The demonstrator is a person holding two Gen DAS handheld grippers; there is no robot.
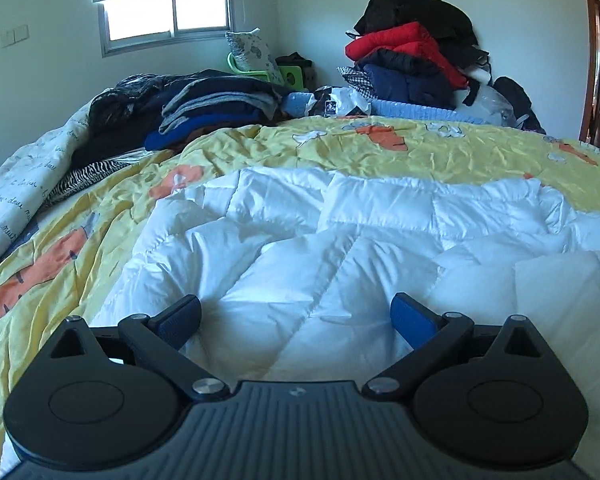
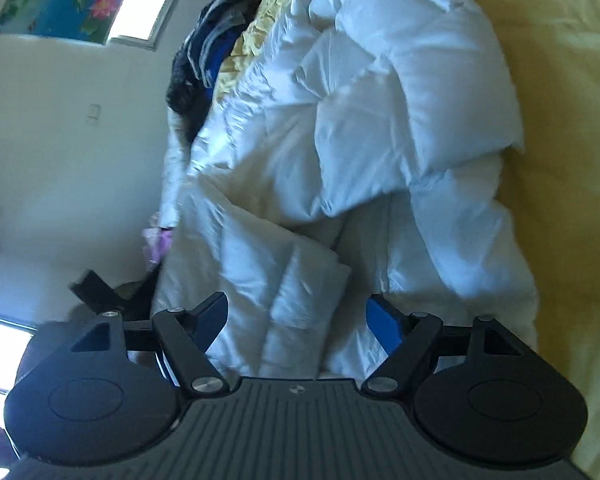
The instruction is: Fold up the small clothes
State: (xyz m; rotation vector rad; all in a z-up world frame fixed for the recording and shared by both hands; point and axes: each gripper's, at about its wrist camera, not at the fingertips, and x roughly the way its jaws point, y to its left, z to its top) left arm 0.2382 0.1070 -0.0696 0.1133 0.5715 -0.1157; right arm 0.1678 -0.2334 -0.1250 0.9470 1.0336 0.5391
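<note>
A white quilted puffer garment (image 1: 340, 240) lies spread and rumpled on the yellow bedspread (image 1: 340, 148). My left gripper (image 1: 296, 316) is open and empty, low over the garment's near edge. In the right wrist view, which is rolled sideways and blurred, the same white garment (image 2: 360, 140) fills the middle with a folded-over flap (image 2: 300, 280) close ahead. My right gripper (image 2: 298, 316) is open and empty, just above that flap.
A stack of dark folded clothes (image 1: 204, 112) sits at the back left of the bed. A tall pile of red, navy and black jackets (image 1: 416, 52) stands at the back right by the wall. A white printed blanket (image 1: 16, 184) hangs at the left edge.
</note>
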